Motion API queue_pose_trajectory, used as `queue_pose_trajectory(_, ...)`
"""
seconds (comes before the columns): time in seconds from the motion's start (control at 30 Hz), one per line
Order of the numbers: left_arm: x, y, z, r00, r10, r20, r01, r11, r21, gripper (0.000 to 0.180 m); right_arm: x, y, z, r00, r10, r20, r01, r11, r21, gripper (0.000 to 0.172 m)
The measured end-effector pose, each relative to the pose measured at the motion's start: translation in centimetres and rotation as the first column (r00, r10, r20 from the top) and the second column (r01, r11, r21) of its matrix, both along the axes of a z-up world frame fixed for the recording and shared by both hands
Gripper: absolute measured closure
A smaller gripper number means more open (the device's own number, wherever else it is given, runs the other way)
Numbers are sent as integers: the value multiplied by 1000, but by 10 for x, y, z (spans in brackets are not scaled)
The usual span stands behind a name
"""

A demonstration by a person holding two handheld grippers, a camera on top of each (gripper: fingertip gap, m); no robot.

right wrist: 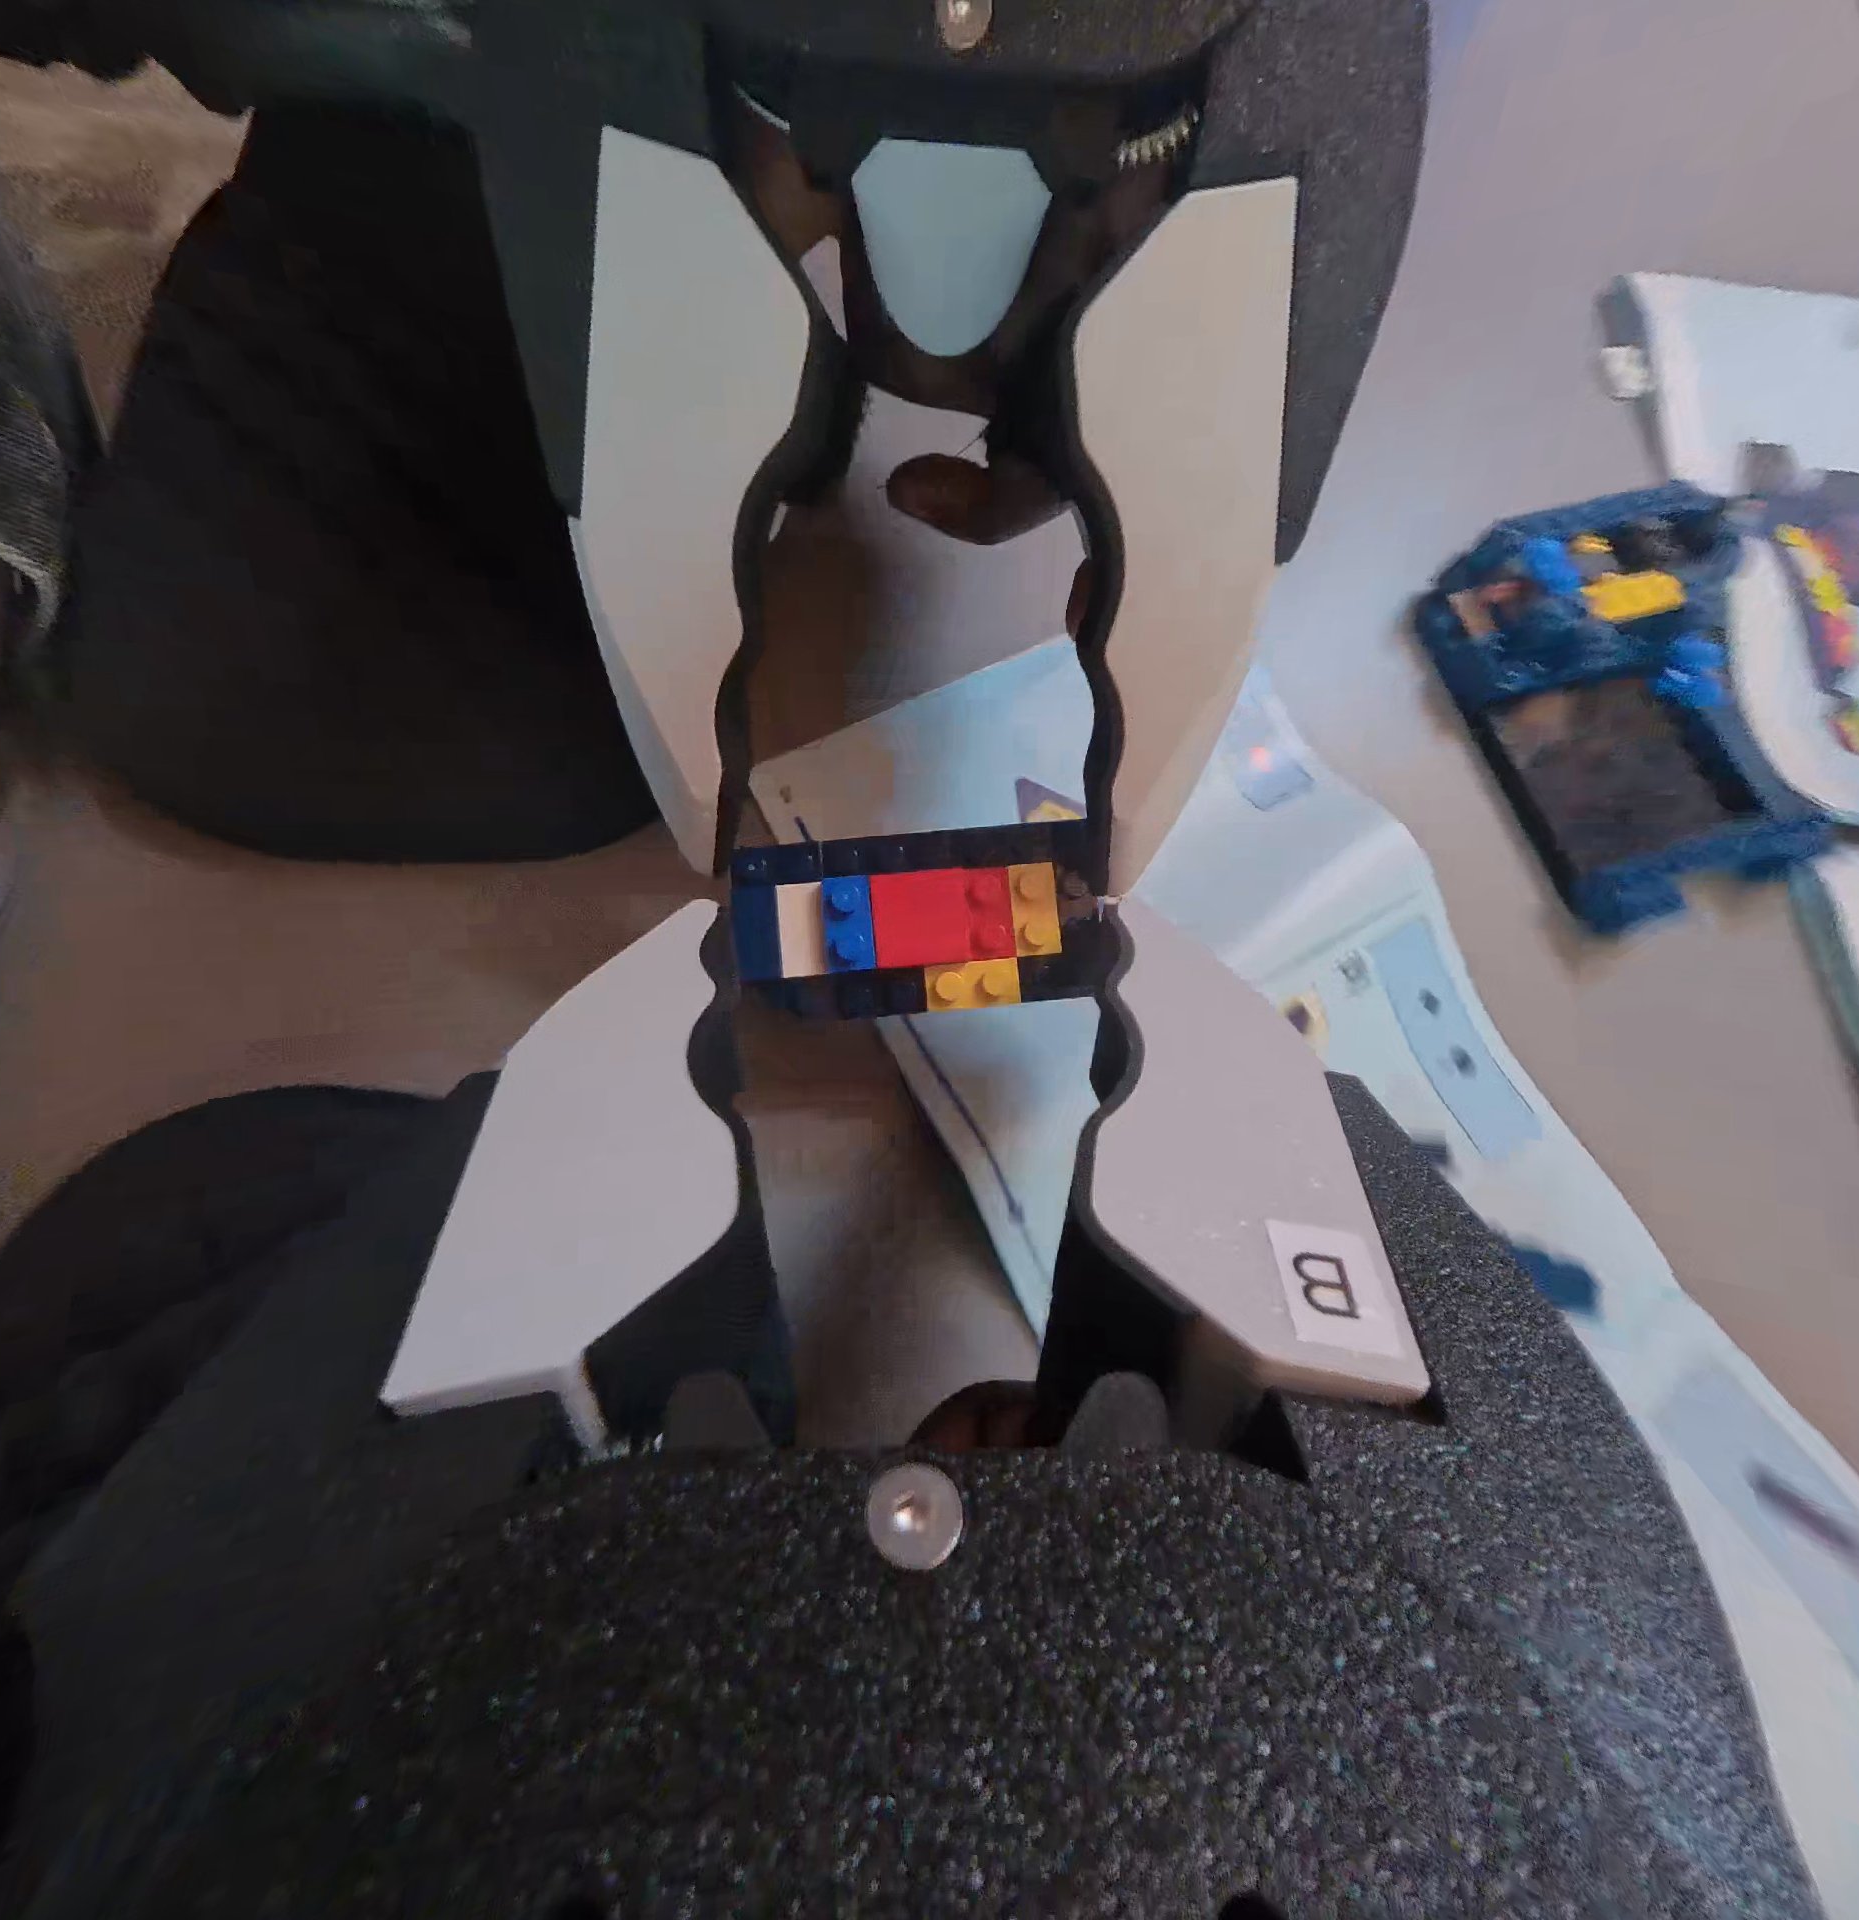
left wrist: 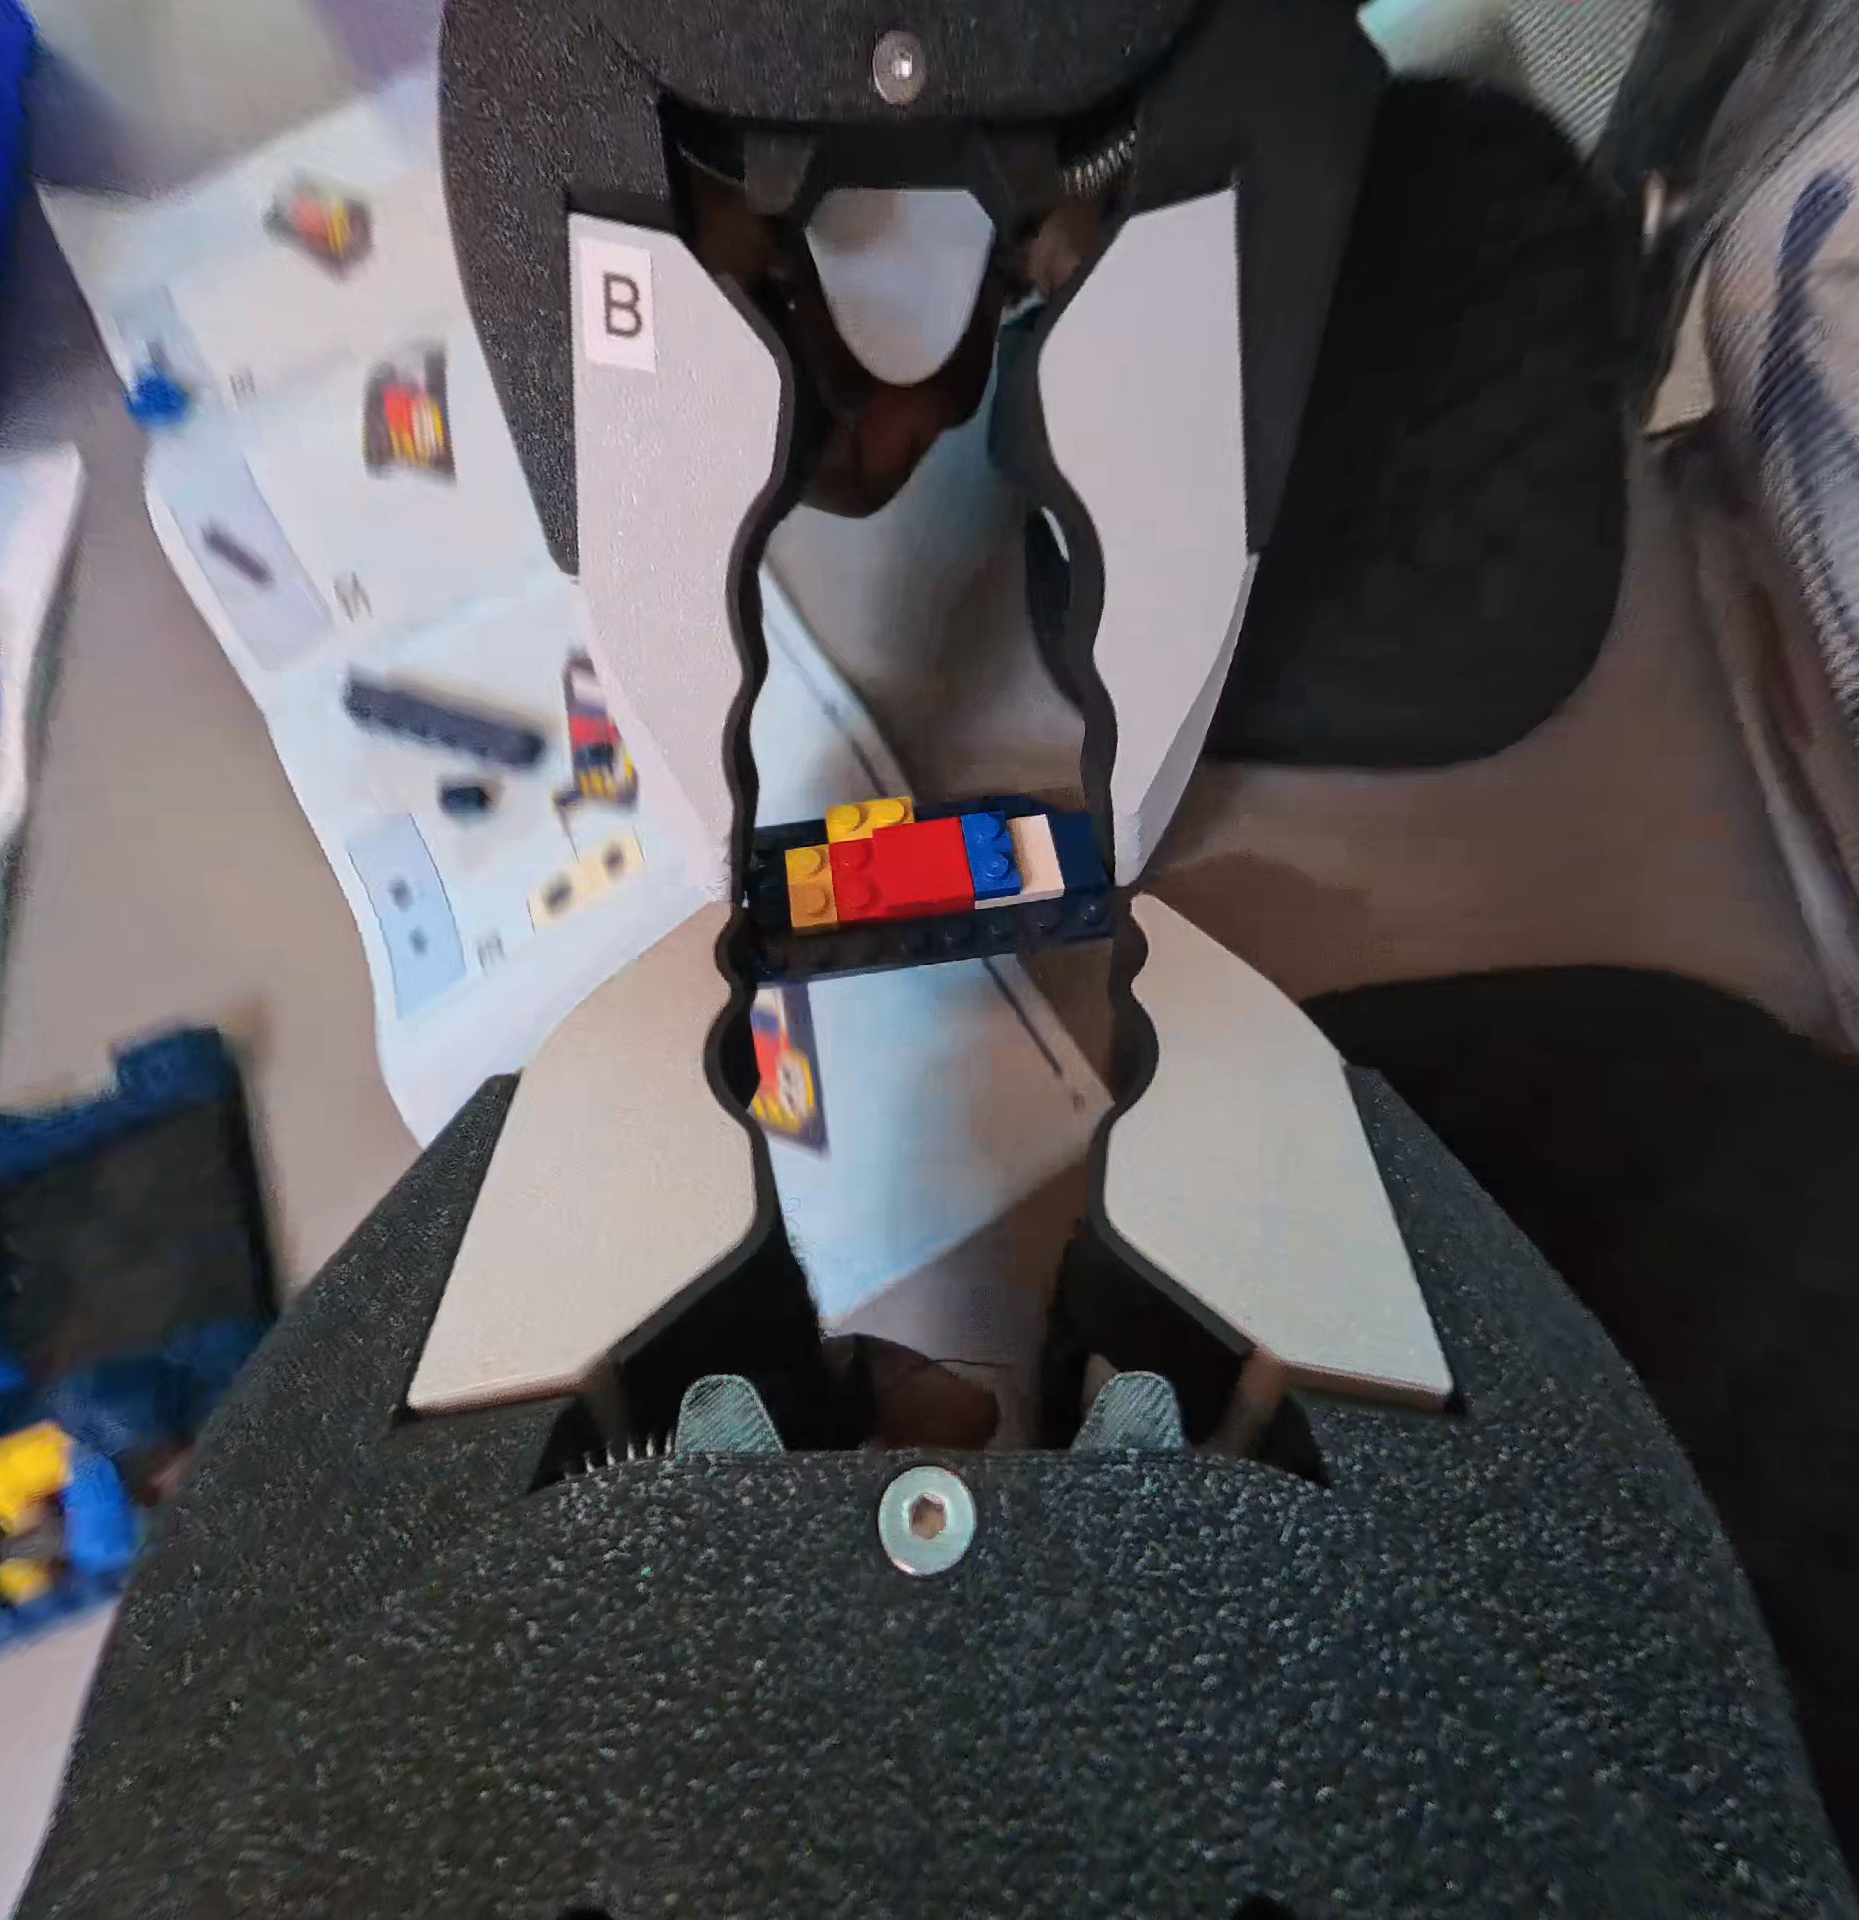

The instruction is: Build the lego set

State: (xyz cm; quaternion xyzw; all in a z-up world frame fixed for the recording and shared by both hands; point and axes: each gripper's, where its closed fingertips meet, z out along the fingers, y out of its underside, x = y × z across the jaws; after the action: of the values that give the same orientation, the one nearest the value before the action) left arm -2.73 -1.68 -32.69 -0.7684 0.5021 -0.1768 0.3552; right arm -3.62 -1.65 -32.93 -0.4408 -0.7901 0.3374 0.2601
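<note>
- Blue tray (left wrist: 104, 1299) of loose bricks lies at the far left on the table (left wrist: 177, 831), blurred. Just right of it is an open picture booklet (left wrist: 468, 644).
- Middle: a brick build (left wrist: 920, 868) is held in the air above the booklet's right edge.
- Build: a dark blue base plate. From left to right, in the left wrist view, it carries orange-yellow, red, blue and white pieces, some studded and some smooth.
- Its long axis runs left to right, straight across both sets of fingers.
- Left gripper (left wrist: 930, 925): jaws about half open, a dark pad against each short end of the plate.
- Right gripper (right wrist: 909, 914): faces the left one tip to tip, set to the same width and clamped on the same two ends. Neither is nearer.
- Right side: dark cloth (left wrist: 1631, 1195), nothing loose.
</note>
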Motion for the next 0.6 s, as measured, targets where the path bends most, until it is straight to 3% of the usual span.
queue_pose_trajectory(0.07, 21, 16, 15, 997, -67, -35, 69, 996, 48, 115, 22, 18, 15, 992, -120, -30, 120, 992, 26, 106)
queue_pose_trajectory(0.17, 58, 44, 17, 971, -210, -118, 217, 975, 47, 116, 61, 47, 19, 947, -316, -68, 317, 948, 19, 106)
queue_pose_trajectory(0.27, 83, 73, -8, 929, -324, -177, 325, 945, -24, 116, 89, 76, -4, 869, -492, -48, 492, 871, -17, 106)
queue_pose_trajectory(0.33, 85, 88, -25, 926, -323, -195, 307, 945, -109, 118, 97, 91, -28, 799, -601, 36, 602, 797, -52, 105)
queue_pose_trajectory(0.47, 94, 95, -16, 939, -322, -123, 315, 946, -73, 109, 99, 97, -16, 798, -602, -22, 597, 795, -109, 92)
queue_pose_trajectory(0.53, 99, 92, -11, 938, -335, -93, 334, 942, -25, 114, 105, 95, -9, 827, -561, -46, 548, 821, -161, 102)
queue_pose_trajectory(0.6, 103, 94, -13, 944, -322, -76, 323, 946, 8, 125, 114, 98, -10, 839, -542, -47, 528, 832, -168, 126)
